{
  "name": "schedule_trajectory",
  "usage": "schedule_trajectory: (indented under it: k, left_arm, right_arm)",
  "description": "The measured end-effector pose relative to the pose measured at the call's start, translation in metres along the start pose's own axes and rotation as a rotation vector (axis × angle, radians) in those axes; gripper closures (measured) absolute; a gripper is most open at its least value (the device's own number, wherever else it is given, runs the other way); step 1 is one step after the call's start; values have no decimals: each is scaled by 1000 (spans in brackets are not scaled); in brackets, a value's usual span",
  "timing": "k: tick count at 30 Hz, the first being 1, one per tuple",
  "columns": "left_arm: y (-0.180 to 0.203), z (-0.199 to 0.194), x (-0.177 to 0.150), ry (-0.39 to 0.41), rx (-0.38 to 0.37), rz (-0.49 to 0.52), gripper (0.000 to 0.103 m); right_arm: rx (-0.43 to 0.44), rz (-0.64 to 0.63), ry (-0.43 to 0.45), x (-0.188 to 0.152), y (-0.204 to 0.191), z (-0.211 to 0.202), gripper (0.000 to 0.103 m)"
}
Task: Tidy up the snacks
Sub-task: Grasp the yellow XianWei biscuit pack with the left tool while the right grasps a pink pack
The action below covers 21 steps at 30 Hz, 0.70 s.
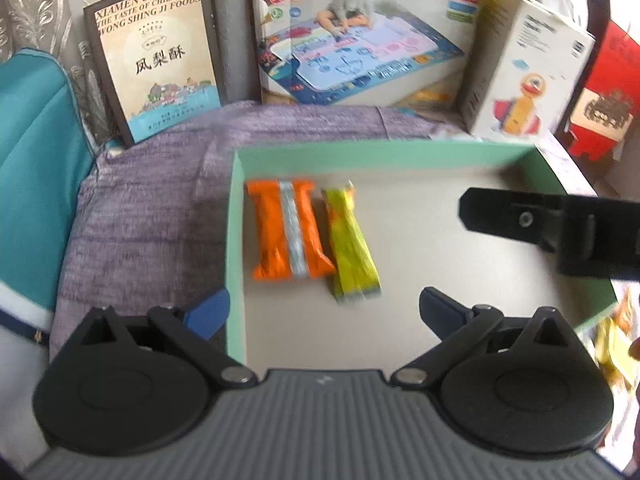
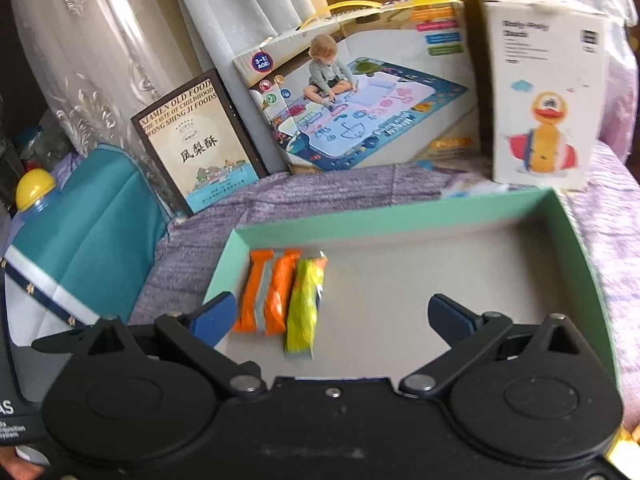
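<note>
orange packet (image 1: 290, 230), yellow packet (image 1: 352, 240), in green tray (image 1: 234, 216)

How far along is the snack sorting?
Done: orange packet and yellow packet lie side by side at the left of the green tray. In hand: nothing; left tongs and right tongs are open. Left: more yellow packets outside the tray's right edge.

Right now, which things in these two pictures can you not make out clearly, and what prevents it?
- Yellow-green snack packet: print unreadable, motion blur, both views.
- Orange snack packet with silver seam: it lies label-down, left wrist view.
- Yellow items beyond the shallow green-walled cardboard tray: cut by image edge, blurred, left wrist view.
- Tray's near wall: hidden by gripper body, right wrist view.
- White duck-toy box: small text blurred.
</note>
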<state>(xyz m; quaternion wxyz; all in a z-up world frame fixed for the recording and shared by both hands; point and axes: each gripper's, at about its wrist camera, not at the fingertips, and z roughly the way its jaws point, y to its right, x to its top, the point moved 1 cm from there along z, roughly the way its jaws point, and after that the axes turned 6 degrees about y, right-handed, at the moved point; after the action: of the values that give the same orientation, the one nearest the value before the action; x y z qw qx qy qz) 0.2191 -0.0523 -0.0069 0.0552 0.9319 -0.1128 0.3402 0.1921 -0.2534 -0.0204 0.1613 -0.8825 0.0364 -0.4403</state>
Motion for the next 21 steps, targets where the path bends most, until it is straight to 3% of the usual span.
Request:
schedule_trajectory:
  k: [12,18,20,21]
  left_arm:
    - [34,-30,-85,-75,-52,87,0]
    - [45,-37,-111,-82,-80,152,0]
    - [48,-37,-114,-83,-87,170,0]
    - [51,-37,-115,-82,-91,183,0]
  right_arm:
    - [-36,20,-48,-65,31,-70,0]
    - [-65,68,-65,-92,49,-88,0]
    - [-82,88,-69,-101,55,-91,4]
    - [-87,93,-73,-103,56,-90,13]
